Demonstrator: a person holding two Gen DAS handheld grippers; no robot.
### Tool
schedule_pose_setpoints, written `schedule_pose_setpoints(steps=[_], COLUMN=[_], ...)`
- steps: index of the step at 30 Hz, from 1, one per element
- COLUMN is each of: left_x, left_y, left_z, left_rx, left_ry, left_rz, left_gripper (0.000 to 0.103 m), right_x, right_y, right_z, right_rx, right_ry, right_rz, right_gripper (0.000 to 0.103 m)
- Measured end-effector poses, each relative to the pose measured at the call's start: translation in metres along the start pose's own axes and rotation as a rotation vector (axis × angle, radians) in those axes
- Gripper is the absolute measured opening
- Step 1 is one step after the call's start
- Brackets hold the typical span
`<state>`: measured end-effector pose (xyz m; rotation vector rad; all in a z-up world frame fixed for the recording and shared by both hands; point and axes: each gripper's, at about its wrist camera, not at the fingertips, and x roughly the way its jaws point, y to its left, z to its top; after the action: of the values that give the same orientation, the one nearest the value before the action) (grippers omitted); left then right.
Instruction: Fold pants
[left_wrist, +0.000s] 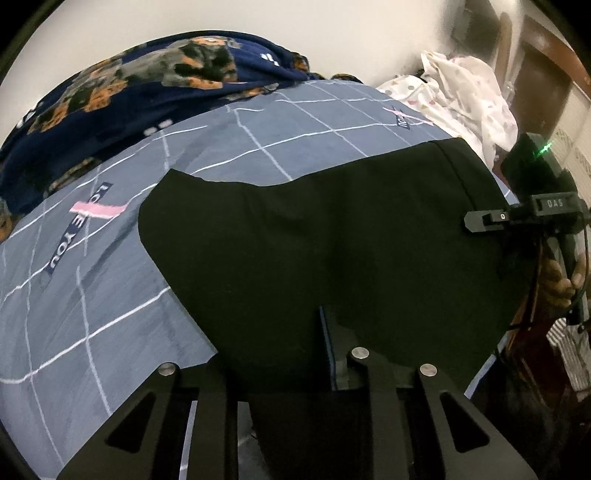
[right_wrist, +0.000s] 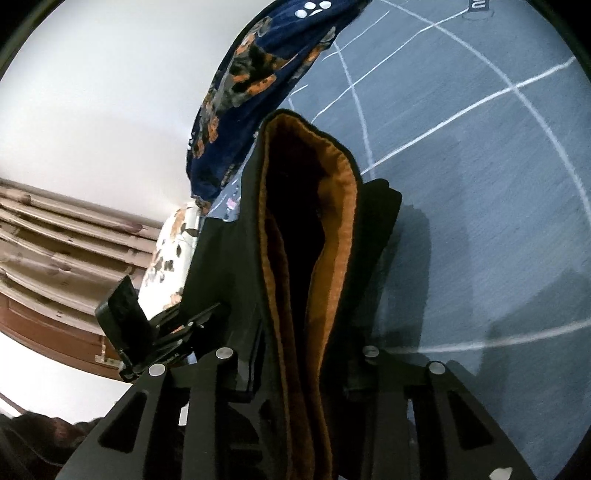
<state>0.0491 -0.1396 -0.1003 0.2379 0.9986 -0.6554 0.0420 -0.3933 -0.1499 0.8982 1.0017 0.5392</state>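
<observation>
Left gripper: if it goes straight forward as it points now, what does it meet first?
The black pants, already between the left gripper fingers. Beyond them likely the blue checked bedsheet; depth is unclear.

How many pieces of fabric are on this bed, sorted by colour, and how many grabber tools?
Black pants: 1
Blue-grey checked sheet: 1
Navy blanket with orange print: 1
White dotted cloth: 1
Grippers, left gripper and right gripper: 2
Total: 6

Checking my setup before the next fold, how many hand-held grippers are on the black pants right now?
2. The left hand-held gripper pinches the near edge of the black pants; the right hand-held gripper clamps the side edge, where the orange lining shows.
</observation>
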Motion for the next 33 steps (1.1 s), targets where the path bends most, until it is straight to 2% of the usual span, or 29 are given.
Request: schedule_pose_setpoints(steps=[6,12,15,18,21,23,28,30,32,33], left_x=[-0.01,-0.011,-0.01,-0.01,-0.008,-0.006,0.004,0.004,0.003,0.002], left_y=[0.02,0.025,0.027,0.03,0.033,0.034,0.033,0.033,0.03,0.029], left_z=[-0.017,-0.025,-0.027,-0.028,-0.03,-0.032,-0.035,-0.036,-0.037,-0.037], left_rx=[-0.043,-0.053,-0.056,-0.067,-0.08,-0.086,-0.079,-0.076,-0.057,-0.049], left_ry=[0.016,0.019,0.023,0.024,0.042,0.052,0.077,0.062,0.05,0.04], left_rz=[0.014,0.014,0.016,0.01,-0.006,-0.022,-0.058,-0.065,-0.074,-0.07], left_gripper=[0.022,0.024,0.027,0.032,0.039,0.047,0.052,0.052,0.037,0.035], right_x=[0.022,0.034,0.035,0.037,0.04,0.042,0.047,0.049,0.048,0.047], right_y=[0.01,0.008,0.009,0.009,0.01,0.012,0.021,0.024,0.023,0.022], right_z=[-0.007,-0.004,-0.003,-0.001,0.0,0.0,0.0,-0.001,-0.002,-0.002], right_rx=[0.007,0.014,-0.002,-0.017,-0.038,-0.054,-0.105,-0.127,-0.126,-0.126], right_ry=[0.019,0.041,0.056,0.079,0.106,0.125,0.15,0.148,0.137,0.133], right_rz=[0.022,-0.016,-0.047,-0.07,-0.073,-0.073,-0.102,-0.122,-0.123,-0.122], right_gripper=[0.029,0.029,0.033,0.039,0.04,0.041,0.043,0.039,0.037,0.036])
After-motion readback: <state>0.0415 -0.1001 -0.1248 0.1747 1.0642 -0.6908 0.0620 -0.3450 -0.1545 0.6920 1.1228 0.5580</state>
